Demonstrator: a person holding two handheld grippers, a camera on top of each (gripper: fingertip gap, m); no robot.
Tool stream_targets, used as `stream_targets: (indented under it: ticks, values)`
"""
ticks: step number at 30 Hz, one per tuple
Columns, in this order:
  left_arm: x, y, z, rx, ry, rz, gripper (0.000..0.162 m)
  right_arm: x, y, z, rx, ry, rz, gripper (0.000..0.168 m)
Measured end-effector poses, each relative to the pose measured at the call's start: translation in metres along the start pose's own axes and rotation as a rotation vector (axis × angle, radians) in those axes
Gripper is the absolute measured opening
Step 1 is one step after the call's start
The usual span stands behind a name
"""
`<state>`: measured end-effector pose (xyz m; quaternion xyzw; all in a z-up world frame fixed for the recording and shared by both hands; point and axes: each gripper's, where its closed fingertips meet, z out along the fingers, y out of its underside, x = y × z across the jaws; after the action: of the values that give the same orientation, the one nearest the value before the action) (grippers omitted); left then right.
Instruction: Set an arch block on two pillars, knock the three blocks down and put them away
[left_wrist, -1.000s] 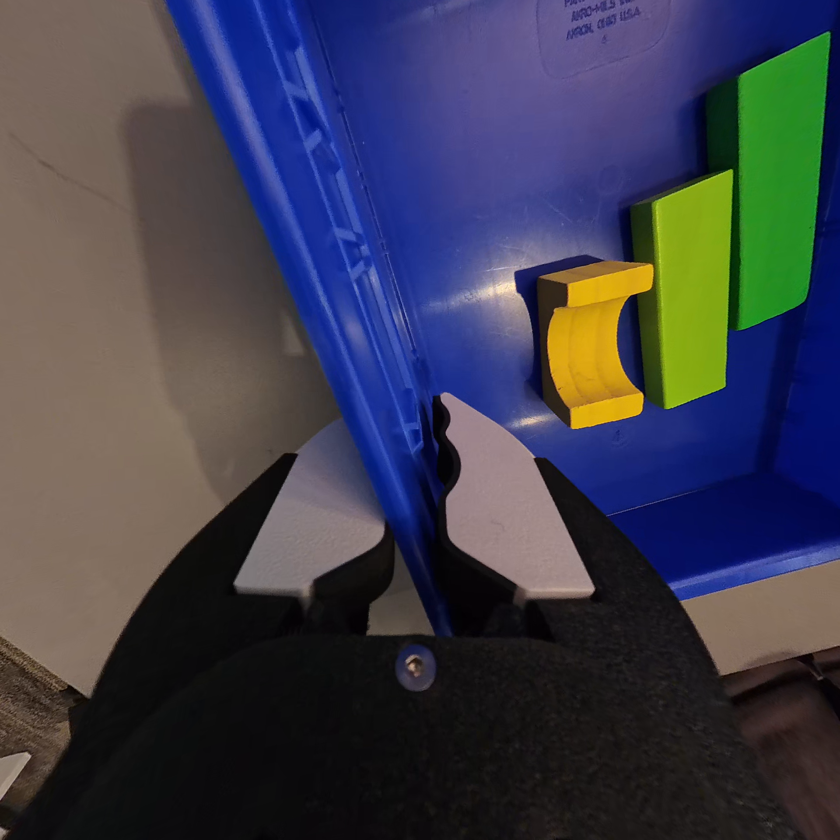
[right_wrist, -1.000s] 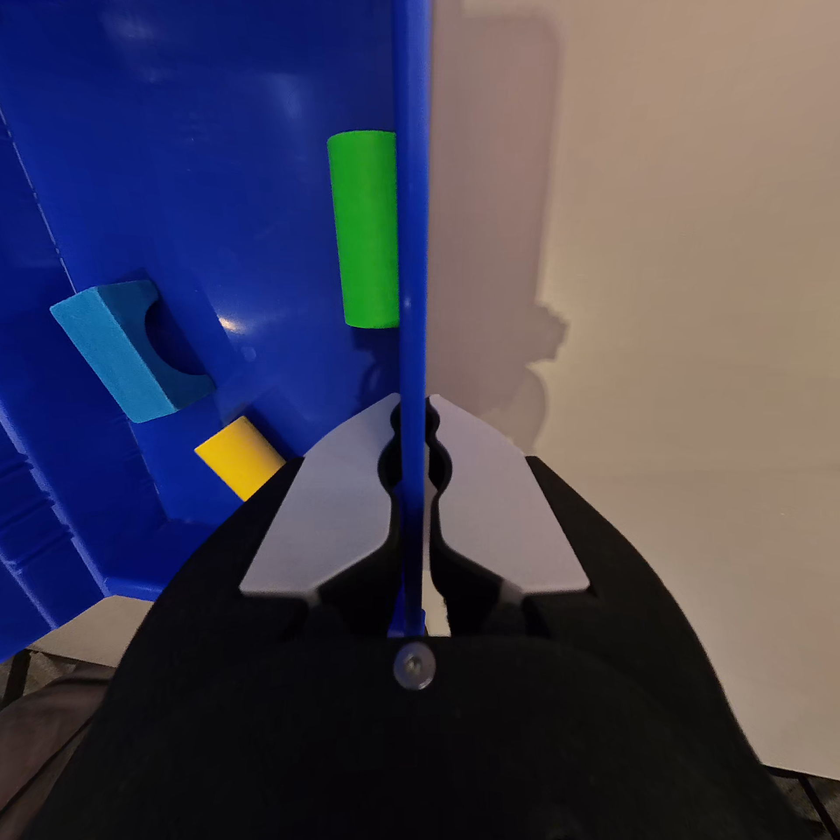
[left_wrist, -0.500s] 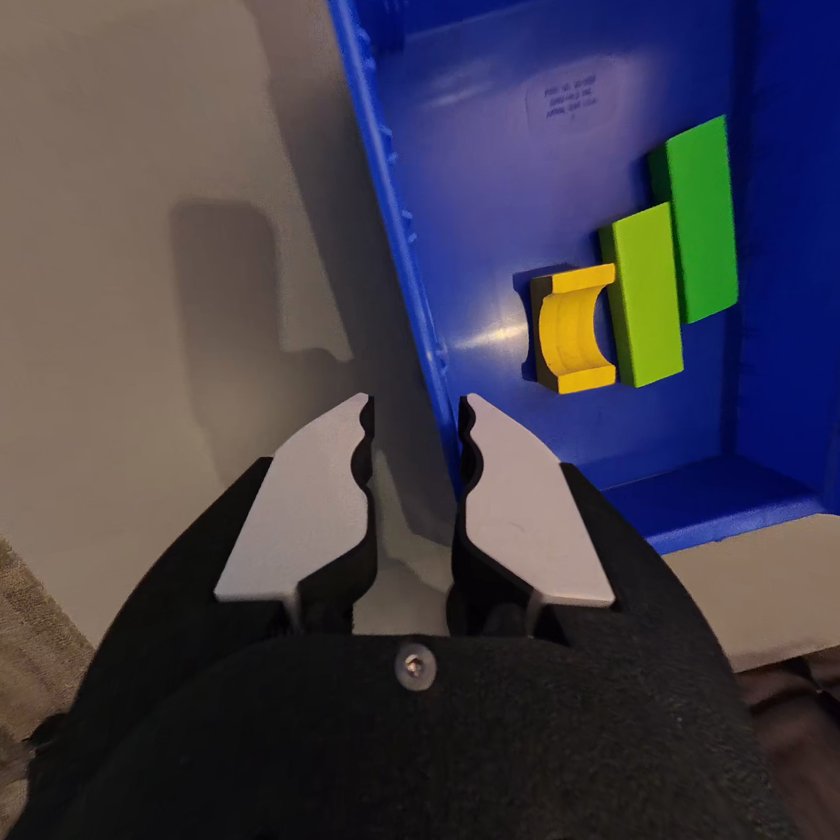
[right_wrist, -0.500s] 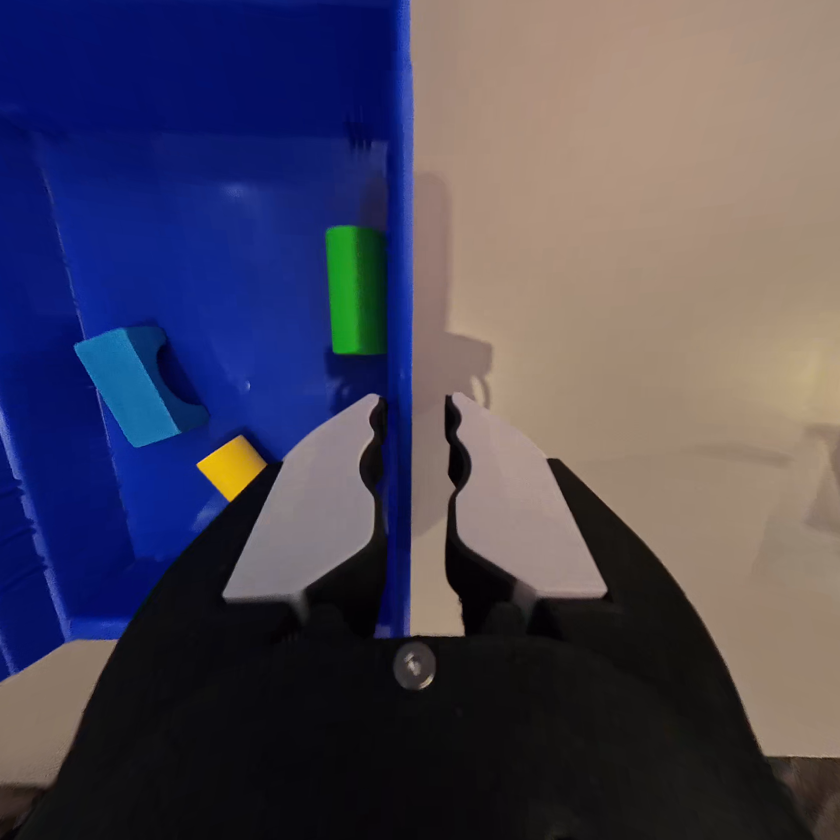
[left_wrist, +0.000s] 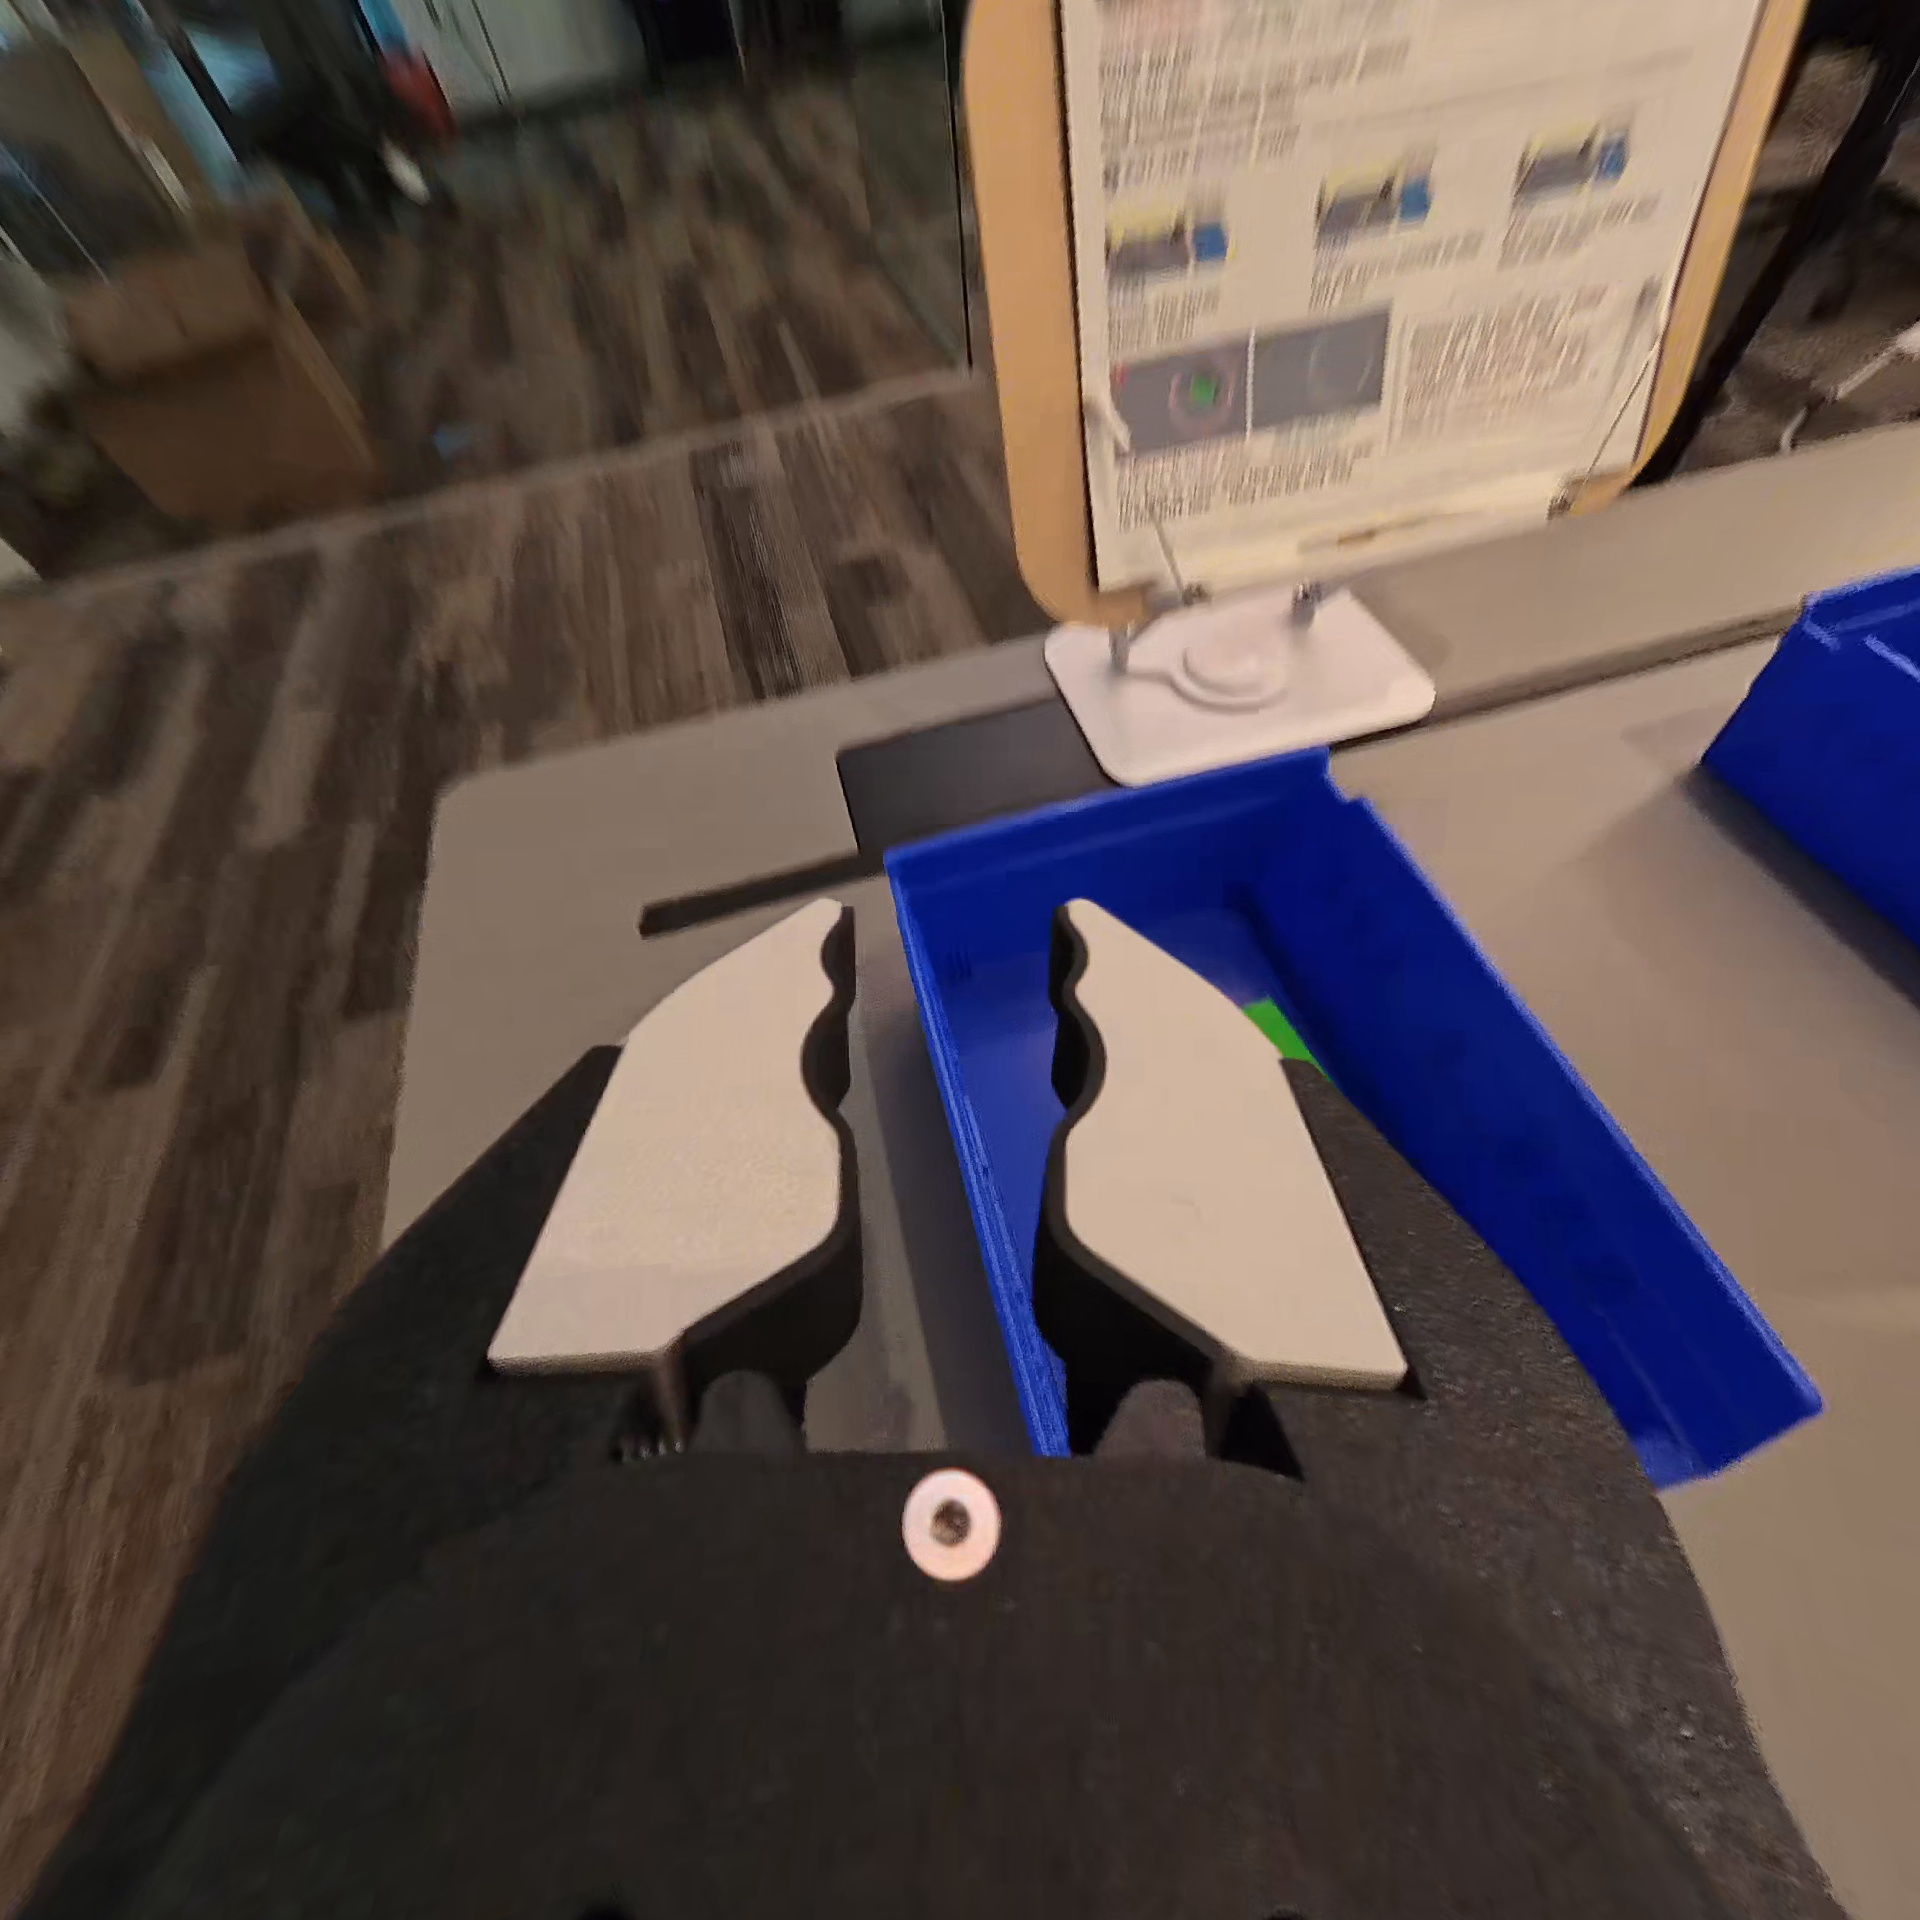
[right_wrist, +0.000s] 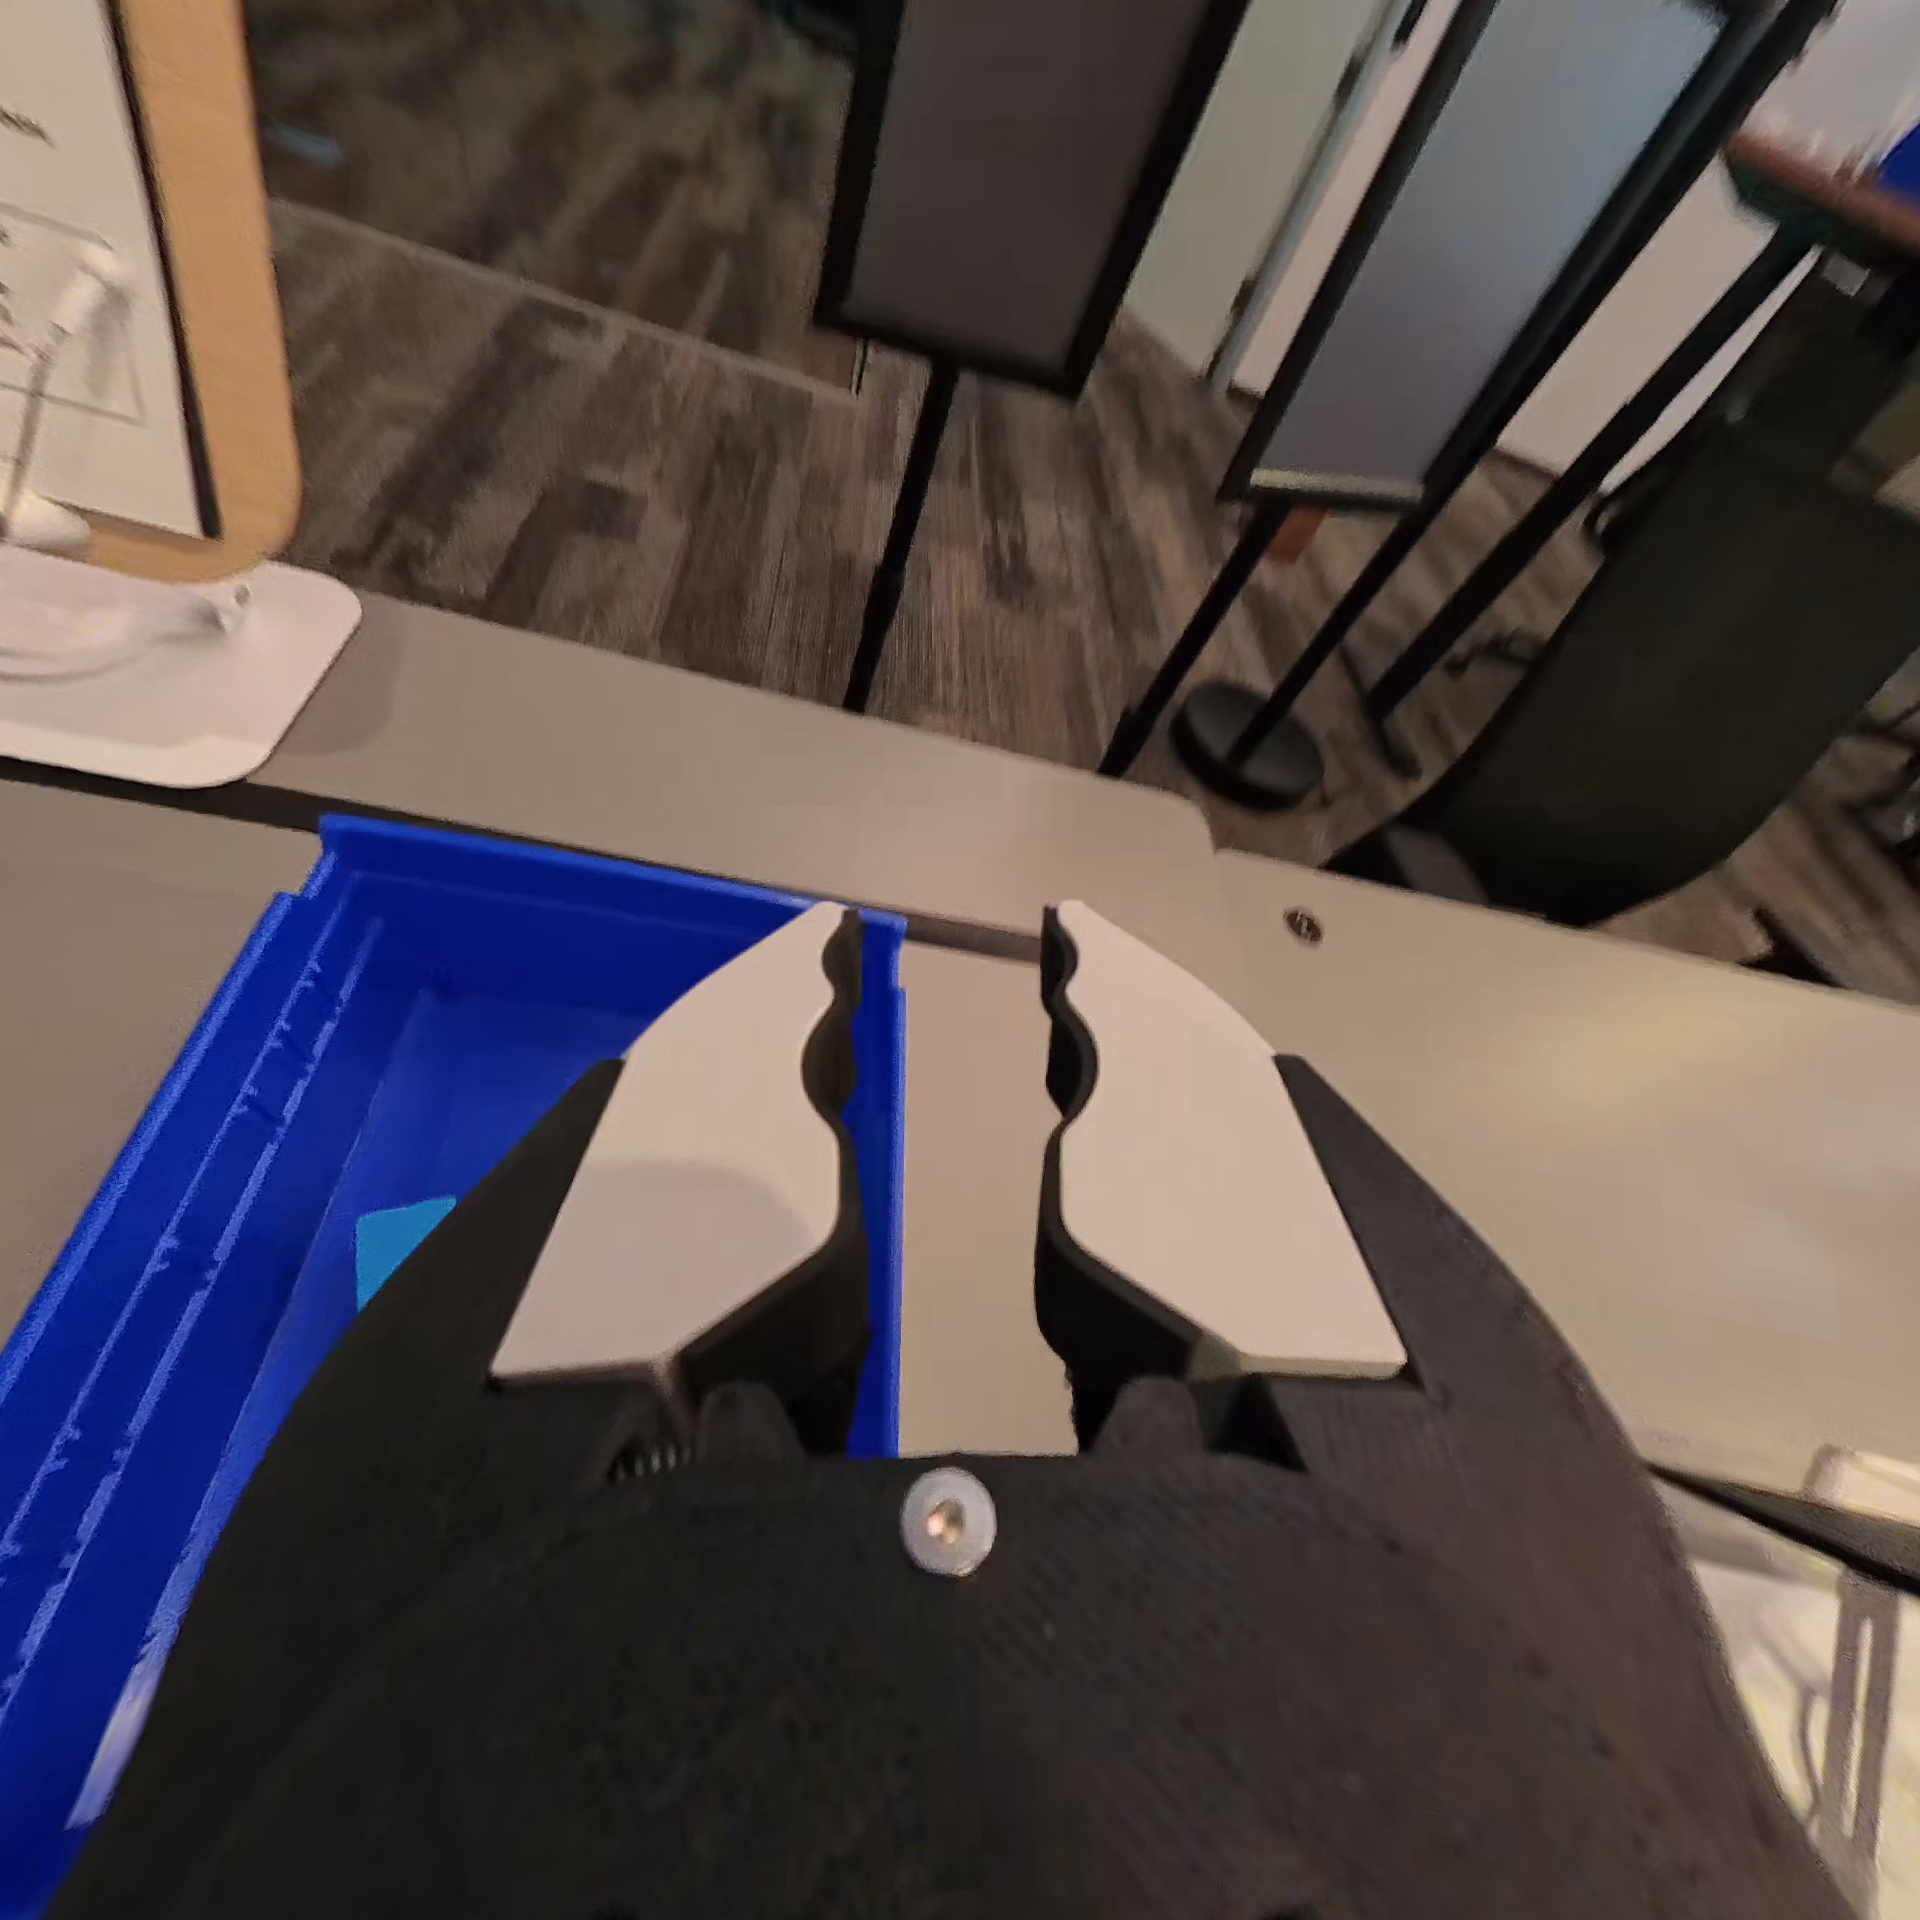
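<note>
Both tongs, left (left_wrist: 951, 925) and right (right_wrist: 951, 925), agape above blue bins (left_wrist: 1455, 1039).

Light: warm, moderate indoor light; the far room is dimmer than the tabletop (left_wrist: 644, 831).
Glare: a soft pale sheen on the tabletop at the right of the right wrist view; the blue bin (right_wrist: 582, 883) shows no strong highlights.
Shadows: soft-edged, beside the blue bin wall (left_wrist: 1475, 1122) and under the left gripper (left_wrist: 951, 925).
Blur: motion smear across both views; the floor (left_wrist: 260, 779) streaks and the print on the sign board (left_wrist: 1340, 270) is unreadable.
Sharpness: the right gripper (right_wrist: 951, 925) is crisp.
Distortion: wide-angle bending; stand poles (right_wrist: 1382, 436) lean at the edges.
</note>
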<state>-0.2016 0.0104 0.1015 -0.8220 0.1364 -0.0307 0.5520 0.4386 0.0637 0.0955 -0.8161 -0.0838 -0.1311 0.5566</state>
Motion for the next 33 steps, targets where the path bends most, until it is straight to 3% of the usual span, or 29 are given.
stream_targets:
  ticks: [6,13,20,28,33]
  values:
    - [-0.001,-0.028,-0.022,0.188,-0.096,0.072,0.046,-0.001,-0.03,-0.017,0.21,0.116,-0.12,0.056]
    - [0.003,-0.048,-0.032,0.325,-0.091,0.022,0.08,-0.004,-0.048,-0.029,0.358,0.125,-0.101,0.08]
    - [0.009,-0.062,-0.048,0.461,-0.059,0.007,0.079,-0.001,-0.067,-0.054,0.601,0.097,-0.013,0.081]
    - [0.017,-0.07,-0.057,0.549,0.01,-0.046,0.084,-0.002,-0.077,-0.069,0.744,-0.064,0.15,0.097]
    - [0.024,-0.077,-0.062,0.613,0.053,-0.038,0.088,0.001,-0.083,-0.084,0.848,-0.149,0.247,0.095]
